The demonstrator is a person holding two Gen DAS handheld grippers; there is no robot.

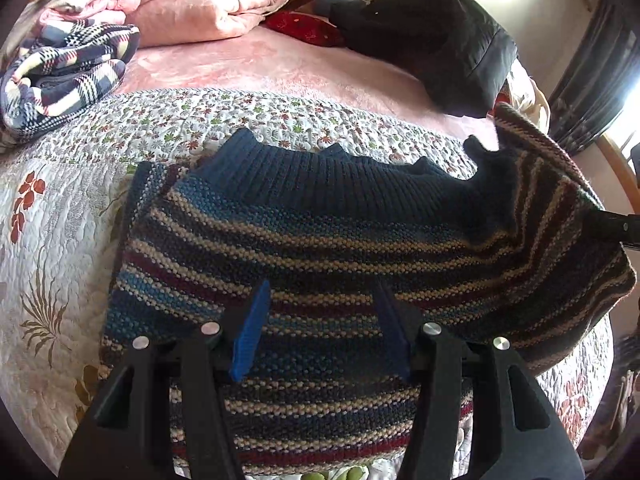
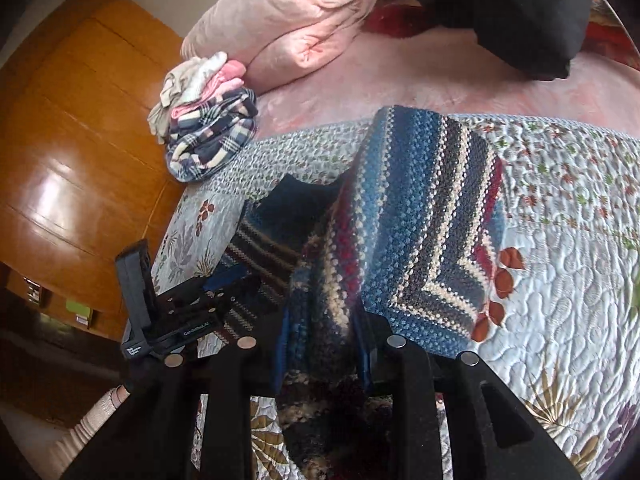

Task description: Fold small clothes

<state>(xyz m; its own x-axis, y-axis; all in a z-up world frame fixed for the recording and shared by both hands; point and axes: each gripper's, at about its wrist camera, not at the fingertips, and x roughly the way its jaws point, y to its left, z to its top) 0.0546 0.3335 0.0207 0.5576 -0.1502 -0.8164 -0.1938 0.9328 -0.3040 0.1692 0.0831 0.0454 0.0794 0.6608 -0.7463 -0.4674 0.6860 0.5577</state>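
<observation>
Sweater (image 1: 320, 232) lies directly ahead of my left gripper (image 1: 320, 328), spread on the floral quilt (image 1: 60, 240) near the bed's near edge, collar pointing away from me and stripes running crosswise. The left jaws stand apart, released, hovering over the lower body of the garment with nothing between them. The sweater's right side is lifted off the quilt and drawn toward the right edge of this view, where a dark part of the other tool (image 1: 624, 226) meets it. I judge the fold runs from that lifted side across toward the flat side, so the long axis of the crease lies away from me, collar to hem. The hem itself is cut off behind my gripper body.

From the right wrist view, my right gripper (image 2: 320, 356) is clenched on a bunched fold of the sweater (image 2: 432, 220), which rises as a raised flap in front of the lens. The left gripper (image 2: 168, 316) shows toward the bed's left edge. The right hand is plainly nearer the working edge. The flap hides the sleeve and most of the flat body behind it; I cannot tell how many layers are pinched. A plaid pile (image 2: 212, 144) rests at the bed's far left corner, well apart.
</observation>
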